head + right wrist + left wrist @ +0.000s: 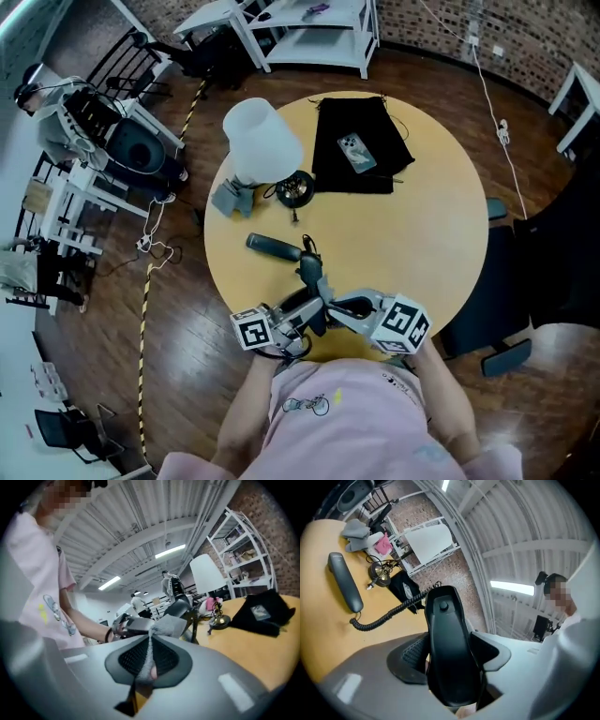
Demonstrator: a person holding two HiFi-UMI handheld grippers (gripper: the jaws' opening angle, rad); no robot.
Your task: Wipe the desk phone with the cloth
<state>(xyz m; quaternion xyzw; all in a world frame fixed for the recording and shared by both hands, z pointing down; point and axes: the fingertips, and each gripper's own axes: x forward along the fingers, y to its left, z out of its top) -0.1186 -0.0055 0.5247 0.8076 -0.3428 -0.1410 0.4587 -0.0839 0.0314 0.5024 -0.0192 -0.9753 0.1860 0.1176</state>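
Observation:
The black desk phone base [449, 644] stands on end between my left gripper's [450, 656] jaws, which are shut on it, above the near edge of the round yellow table [427, 239]. Its handset [274, 247] lies flat on the table, joined to the base by a coiled cord [386, 616]. My right gripper [149, 660] is shut on a grey cloth [166, 626], whose free end lies against the phone base [183, 605]. In the head view both grippers meet close to the person's body, left gripper [309, 309] and right gripper [339, 307] nearly touching.
A lamp with a white shade [262, 141] stands at the table's far left, a grey folded cloth [230, 199] and a small dark metal ornament [296, 189] by it. A black bag [375, 159] carrying a smartphone [356, 153] lies at the far side. A dark chair [534, 272] stands right.

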